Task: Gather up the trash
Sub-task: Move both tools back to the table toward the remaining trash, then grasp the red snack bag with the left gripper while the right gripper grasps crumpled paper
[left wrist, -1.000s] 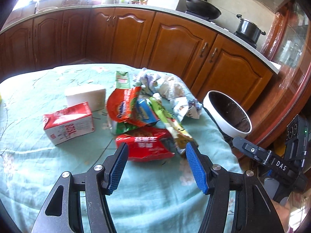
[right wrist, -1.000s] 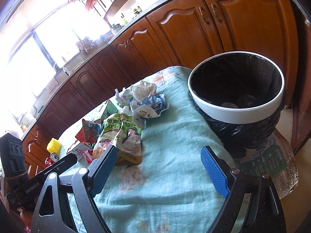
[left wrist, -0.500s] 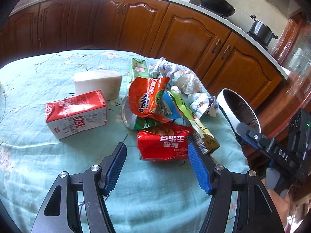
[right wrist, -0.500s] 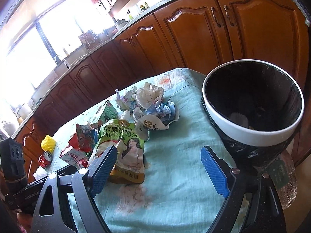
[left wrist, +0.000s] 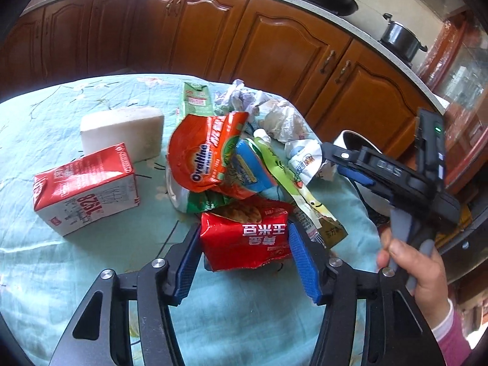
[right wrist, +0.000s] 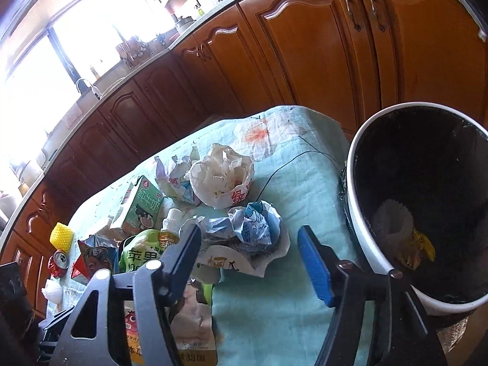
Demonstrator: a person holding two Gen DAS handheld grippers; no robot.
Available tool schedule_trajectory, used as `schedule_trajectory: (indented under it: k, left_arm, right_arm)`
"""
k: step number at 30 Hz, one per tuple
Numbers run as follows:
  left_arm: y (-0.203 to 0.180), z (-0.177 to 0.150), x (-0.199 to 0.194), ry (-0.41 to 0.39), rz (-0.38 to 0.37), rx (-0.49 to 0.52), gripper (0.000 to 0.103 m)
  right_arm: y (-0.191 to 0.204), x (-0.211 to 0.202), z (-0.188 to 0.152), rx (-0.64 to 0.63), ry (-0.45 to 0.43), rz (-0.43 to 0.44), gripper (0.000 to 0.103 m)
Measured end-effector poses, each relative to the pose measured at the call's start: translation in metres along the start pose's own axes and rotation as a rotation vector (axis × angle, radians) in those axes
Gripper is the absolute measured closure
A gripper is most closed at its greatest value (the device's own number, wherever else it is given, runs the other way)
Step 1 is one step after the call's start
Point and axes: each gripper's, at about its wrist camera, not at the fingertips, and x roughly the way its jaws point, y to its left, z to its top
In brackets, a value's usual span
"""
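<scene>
Two tools over a surface [left wrist: 45, 274] with a light green cloth and a pile of trash. Left tool [left wrist: 244, 254] closing around a red snack bag [left wrist: 245, 238], one blue pad on each side of it, right at the bag's edges; hard to tell if squeezing yet. Behind the red bag, an orange Ovaltine bag [left wrist: 202, 155], a red milk box [left wrist: 84, 187], a white block [left wrist: 122, 132] and a green box [left wrist: 196, 100]. Right tool [right wrist: 248, 253] closing too, with a crumpled blue and white wrapper [right wrist: 250, 224] between the pads but not pinched. Past that wrapper, a ball of white paper [right wrist: 222, 174]. White bin [right wrist: 366, 244] with a black bag inside, just beside the surface's edge, on the right. A bit of trash already in the bin. A hand [left wrist: 418, 271] with a pink sleeve holding the right tool.
</scene>
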Motion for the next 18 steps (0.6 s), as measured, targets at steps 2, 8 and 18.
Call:
schedule_trajectory:
  k: [2,8,18]
  left_arm:
    - [-0.002,-0.002,0.004,0.005,-0.019,0.017,0.057]
    - [-0.009,-0.004,0.007,-0.001,-0.022,0.061,0.074]
    - [-0.006,-0.011,-0.014,-0.020,-0.043,0.064,0.102]
  right_arm:
    - [-0.001,0.007,-0.001,-0.004,0.021,-0.003,0.074]
    - [0.002,-0.009,-0.010,-0.027,-0.005,-0.004,0.094]
    - [-0.002,-0.049,-0.027,-0.006,-0.046,0.015,0.094]
